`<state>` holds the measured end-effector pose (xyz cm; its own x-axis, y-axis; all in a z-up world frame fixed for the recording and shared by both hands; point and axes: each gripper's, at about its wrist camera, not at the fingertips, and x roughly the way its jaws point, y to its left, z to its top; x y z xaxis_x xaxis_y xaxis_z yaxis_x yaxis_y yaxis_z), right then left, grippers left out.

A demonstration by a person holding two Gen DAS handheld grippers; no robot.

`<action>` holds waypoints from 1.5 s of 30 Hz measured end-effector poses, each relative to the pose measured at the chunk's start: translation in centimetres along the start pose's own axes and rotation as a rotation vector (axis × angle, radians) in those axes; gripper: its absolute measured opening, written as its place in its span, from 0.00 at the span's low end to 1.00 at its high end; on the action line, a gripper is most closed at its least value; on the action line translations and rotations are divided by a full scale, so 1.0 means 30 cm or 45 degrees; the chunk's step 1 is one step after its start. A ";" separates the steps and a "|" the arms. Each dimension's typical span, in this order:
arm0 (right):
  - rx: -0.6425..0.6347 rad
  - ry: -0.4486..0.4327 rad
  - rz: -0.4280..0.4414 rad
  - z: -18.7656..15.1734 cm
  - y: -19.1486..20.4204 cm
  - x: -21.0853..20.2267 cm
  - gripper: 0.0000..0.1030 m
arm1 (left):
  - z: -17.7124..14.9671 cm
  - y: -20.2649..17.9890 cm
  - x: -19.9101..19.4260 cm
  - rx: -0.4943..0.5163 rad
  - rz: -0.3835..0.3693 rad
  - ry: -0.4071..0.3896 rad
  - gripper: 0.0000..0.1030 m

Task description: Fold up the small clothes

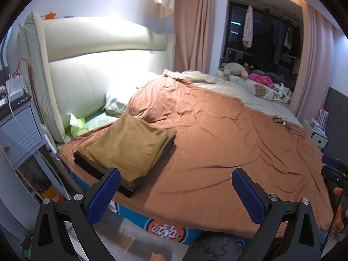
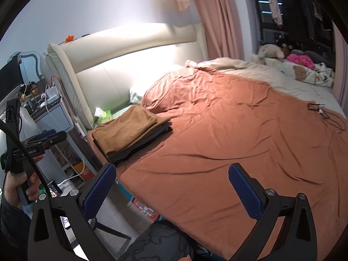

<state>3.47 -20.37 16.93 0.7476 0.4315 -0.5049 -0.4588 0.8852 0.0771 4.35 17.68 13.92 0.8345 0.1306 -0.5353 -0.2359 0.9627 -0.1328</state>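
- Left gripper [image 1: 176, 187] and right gripper [image 2: 171, 182]: both spread wide, holding nothing, above the bed's near edge.
- Bed [image 1: 217, 143]: rust cover, wrinkled.
- Stack of folded clothes [image 1: 128, 148]: on the bed's near-left corner, ahead-left of both grippers, nearer the left 1; long axis runs diagonally toward the headboard [image 1: 87, 65].

The right gripper [image 2: 171, 174] hangs above the near edge of the bed, its blue-padded jaws spread wide with nothing between them. A stack of folded clothes [image 2: 130, 132], a brown garment on top of darker ones, lies on the rust-orange duvet [image 2: 239, 130] at the bed's left edge, near the cream headboard [image 2: 134, 52]. At the picture's left edge a hand [image 2: 19, 184] grips the left gripper [image 2: 46, 138].
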 end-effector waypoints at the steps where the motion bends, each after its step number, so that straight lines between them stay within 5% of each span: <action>1: 0.004 -0.007 -0.003 -0.010 -0.003 -0.016 1.00 | -0.004 -0.019 -0.015 0.007 -0.003 -0.010 1.00; 20: -0.017 -0.139 -0.170 -0.252 0.028 -0.340 1.00 | -0.167 -0.207 -0.241 0.046 -0.100 -0.142 1.00; 29: -0.025 -0.173 -0.226 -0.373 0.072 -0.390 1.00 | -0.267 -0.278 -0.320 0.128 -0.147 -0.180 1.00; 45: -0.024 -0.185 -0.340 -0.483 0.195 -0.470 1.00 | -0.395 -0.270 -0.367 0.067 -0.221 -0.199 1.00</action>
<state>-16.72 -23.80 12.05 0.9031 0.2056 -0.3770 -0.2448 0.9678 -0.0585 -8.84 5.62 11.01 0.9282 -0.0065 -0.3721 -0.0595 0.9844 -0.1655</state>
